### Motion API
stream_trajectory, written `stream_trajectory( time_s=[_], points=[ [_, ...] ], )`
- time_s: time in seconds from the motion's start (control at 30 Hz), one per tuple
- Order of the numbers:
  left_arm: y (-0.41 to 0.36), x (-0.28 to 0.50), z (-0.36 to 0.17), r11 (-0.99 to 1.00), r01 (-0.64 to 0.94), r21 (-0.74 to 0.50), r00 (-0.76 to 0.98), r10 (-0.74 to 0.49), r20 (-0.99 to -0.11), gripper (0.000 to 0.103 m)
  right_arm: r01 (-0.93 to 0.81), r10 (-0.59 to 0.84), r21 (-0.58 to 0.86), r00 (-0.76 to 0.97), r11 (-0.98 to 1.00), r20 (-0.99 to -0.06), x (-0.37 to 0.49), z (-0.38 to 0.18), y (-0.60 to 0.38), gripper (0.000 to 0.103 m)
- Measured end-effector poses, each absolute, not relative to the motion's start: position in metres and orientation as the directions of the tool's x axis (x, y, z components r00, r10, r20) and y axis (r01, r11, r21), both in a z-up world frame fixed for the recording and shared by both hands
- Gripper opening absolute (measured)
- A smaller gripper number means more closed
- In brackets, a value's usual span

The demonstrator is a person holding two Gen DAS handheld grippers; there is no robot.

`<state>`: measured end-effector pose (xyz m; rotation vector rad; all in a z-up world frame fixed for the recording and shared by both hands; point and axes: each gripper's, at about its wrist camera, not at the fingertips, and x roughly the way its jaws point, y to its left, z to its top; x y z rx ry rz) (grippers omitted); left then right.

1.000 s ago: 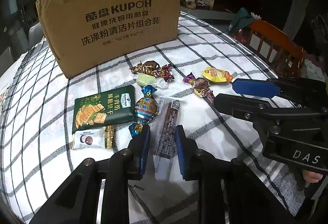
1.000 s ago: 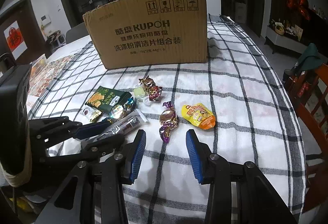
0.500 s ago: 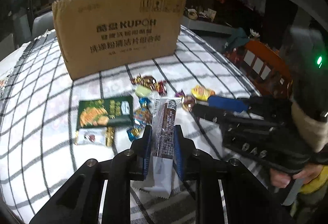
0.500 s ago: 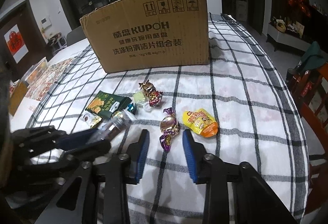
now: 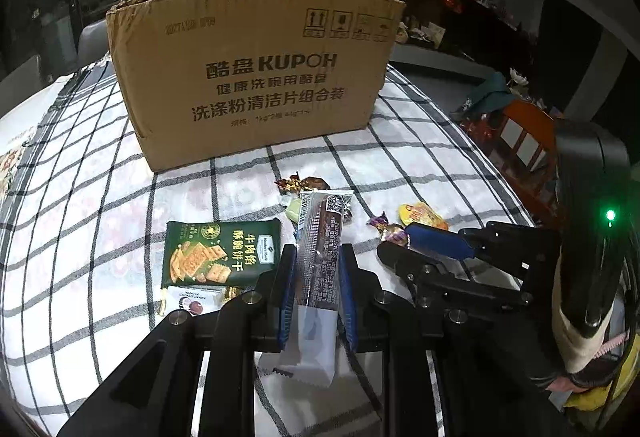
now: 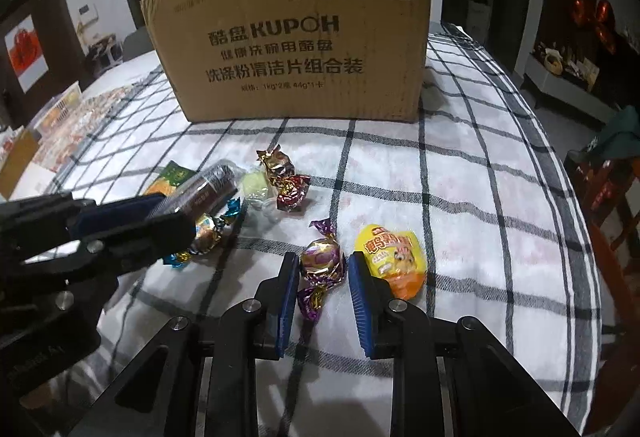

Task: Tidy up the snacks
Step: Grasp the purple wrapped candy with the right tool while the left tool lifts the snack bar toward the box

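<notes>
My left gripper [image 5: 316,257] is shut on a long brown snack bar in a clear wrapper [image 5: 320,233], held off the checked tablecloth [image 5: 100,197]. From the right wrist view the same left gripper [image 6: 176,213] grips the bar [image 6: 212,185] at the left. My right gripper [image 6: 323,265] sits low over the cloth, its jaws closing on a purple-and-gold wrapped candy [image 6: 320,257], with the blue pads against its two sides. The candy still rests on the cloth. A large open cardboard box [image 5: 256,77] stands behind the snacks.
A green cracker pack [image 5: 220,253] and a small white packet [image 5: 192,301] lie at the left. A yellow pouch [image 6: 394,253] lies beside my right finger. Gold and red candies [image 6: 280,173], a pale green one [image 6: 256,185] and a blue-gold one [image 6: 208,233] sit mid-table. A wooden chair [image 5: 528,141] stands past the right table edge.
My left gripper closed on the bar and raised it off the cloth. My right gripper moved forward over the purple candy and its jaws narrowed onto it.
</notes>
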<state>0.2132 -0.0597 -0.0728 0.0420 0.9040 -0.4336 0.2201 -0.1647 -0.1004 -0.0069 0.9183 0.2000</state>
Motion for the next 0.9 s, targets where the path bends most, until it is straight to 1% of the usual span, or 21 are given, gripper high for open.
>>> stream_trajectory(
  time_s=[0.13, 0.33, 0.7, 0.9],
  points=[
    [-0.058, 0.213, -0.073, 0.917, 0.370, -0.147, 0.539, -0.341, -0.770, 0.021, -0.180, 0.156, 0.058, 0.598, 0.982, -0.786, 0.219, -0.100, -0.163, 0.024],
    [-0.054, 0.210, -0.067, 0.921, 0.360, -0.150, 0.551, -0.339, -0.763, 0.021, -0.176, 0.181, 0.090, 0.617, 0.980, -0.766, 0.211, -0.085, -0.166, 0.024],
    [-0.051, 0.199, -0.028, 0.920, 0.360, -0.153, 0.606, -0.355, -0.712, 0.021, -0.192, 0.238, 0.145, 0.694, 0.971, -0.679, 0.195, -0.031, -0.171, 0.024],
    [-0.046, 0.205, 0.000, 0.924, 0.360, -0.131, 0.653, -0.350, -0.672, 0.021, -0.206, 0.245, 0.135, 0.746, 0.969, -0.620, 0.199, 0.000, -0.171, 0.024]
  ],
)
